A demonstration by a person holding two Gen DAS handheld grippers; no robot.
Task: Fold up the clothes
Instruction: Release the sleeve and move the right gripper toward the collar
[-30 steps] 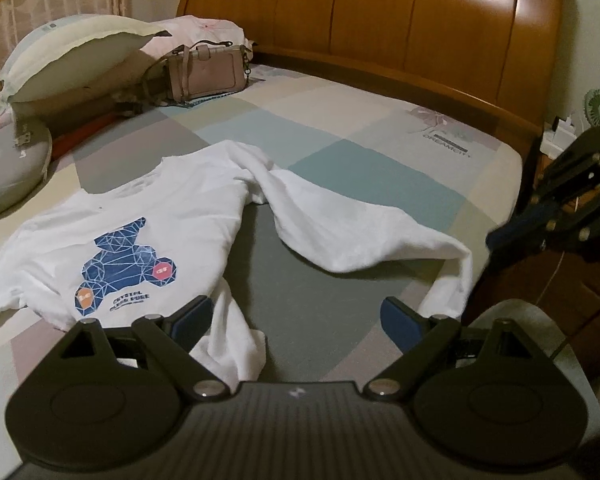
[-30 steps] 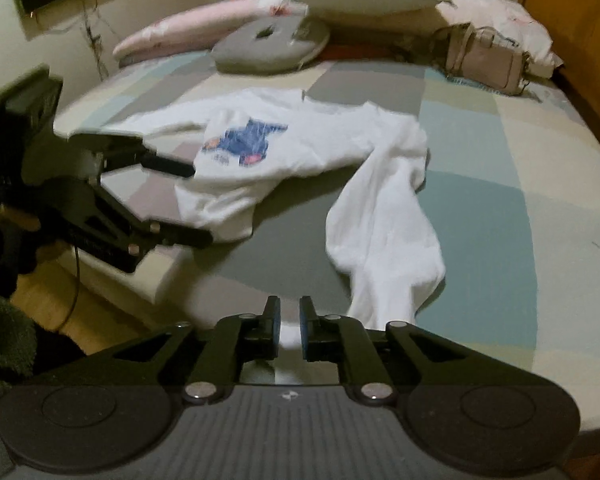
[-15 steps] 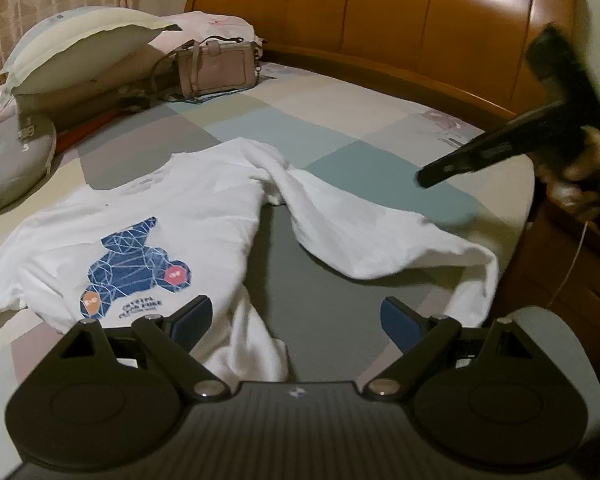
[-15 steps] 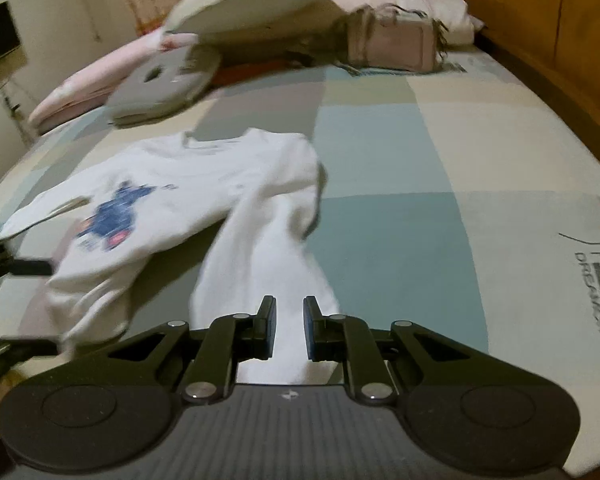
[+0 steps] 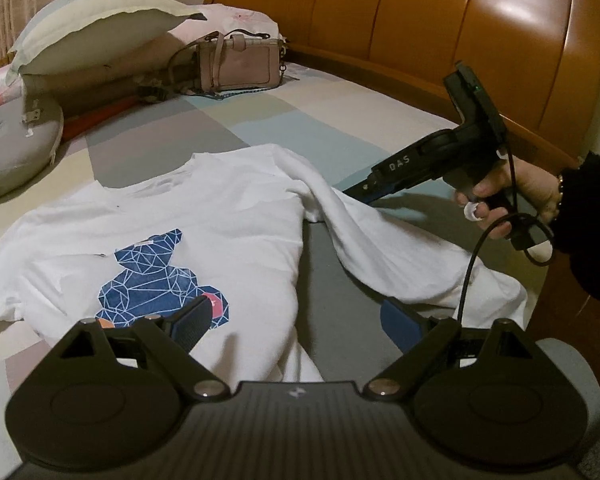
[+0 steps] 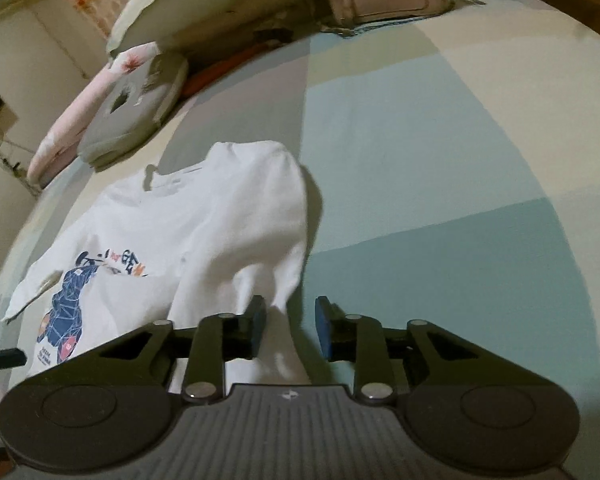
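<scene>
A white long-sleeved shirt with a blue geometric bear print lies face up on the bed, filling the left and centre of your left wrist view; its hem runs toward the bottom of the frame and its collar points to the upper left. One sleeve trails from the shoulder toward the right edge of the frame, ending near the edge of the mattress.

Your left gripper hangs over the shirt's lower body with its blue-padded fingers spread wide, nothing between them. In the right wrist view your right gripper shows a gap between its fingers, the jaws only partly apart; the sleeve's white cloth lies below that gap, and the pads do not press on it. The left wrist view shows the same right gripper coming in from the right of the frame, tip just at the sleeve near the shoulder, your right hand wrapped round its handle above a dark sleeve cuff.

Beyond the shirt, at the upper left of the left wrist view, sit a pink handbag, a cream pillow and a grey round cushion. A polished wooden headboard runs across the upper right.
</scene>
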